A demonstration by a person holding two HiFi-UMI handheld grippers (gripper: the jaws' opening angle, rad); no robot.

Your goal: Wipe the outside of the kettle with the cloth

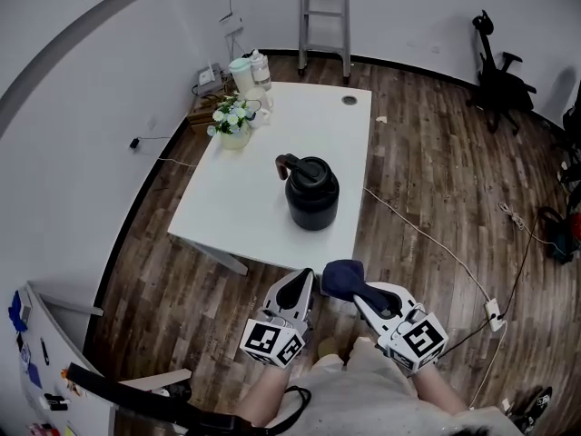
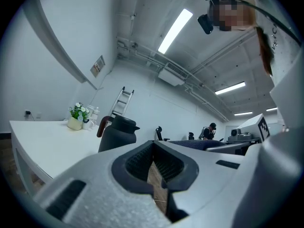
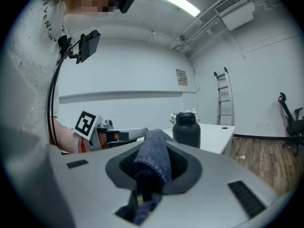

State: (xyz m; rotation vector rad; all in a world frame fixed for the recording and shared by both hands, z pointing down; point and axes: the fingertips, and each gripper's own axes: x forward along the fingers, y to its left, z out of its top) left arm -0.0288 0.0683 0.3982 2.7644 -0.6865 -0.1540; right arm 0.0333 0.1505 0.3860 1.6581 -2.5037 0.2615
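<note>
**Q:** Where is the kettle?

**A:** A black kettle (image 1: 311,192) stands upright on a white table (image 1: 231,212), a little right of the middle. Its lid is on and its dark handle points to the back left. Nothing touches it.

**Q:** And the cloth?

**A:** The dark blue cloth (image 1: 342,278) is bunched between the jaws of the right gripper (image 1: 363,293). It is held in the air just off the table's near edge, above the wooden floor (image 1: 427,180). In the right gripper view the jaws pinch a thick fold of the cloth. Part of the cloth stands up between them and a loose end hangs below.

**Q:** What is the left gripper doing?

**A:** The left gripper (image 1: 302,282) sits just beside the right one, also near the table's front edge and apart from the kettle. Its jaws are pressed together with nothing between them. Only a thin sliver of floor shows through behind the tips.

**Q:** Anything else on the table?

**A:** A small pot of white flowers (image 1: 233,121) stands at the far left corner, with pale containers (image 1: 250,71) behind it. A ladder (image 1: 325,12) leans on the far wall. A white cable (image 1: 422,237) runs across the floor to the right of the table.
</note>
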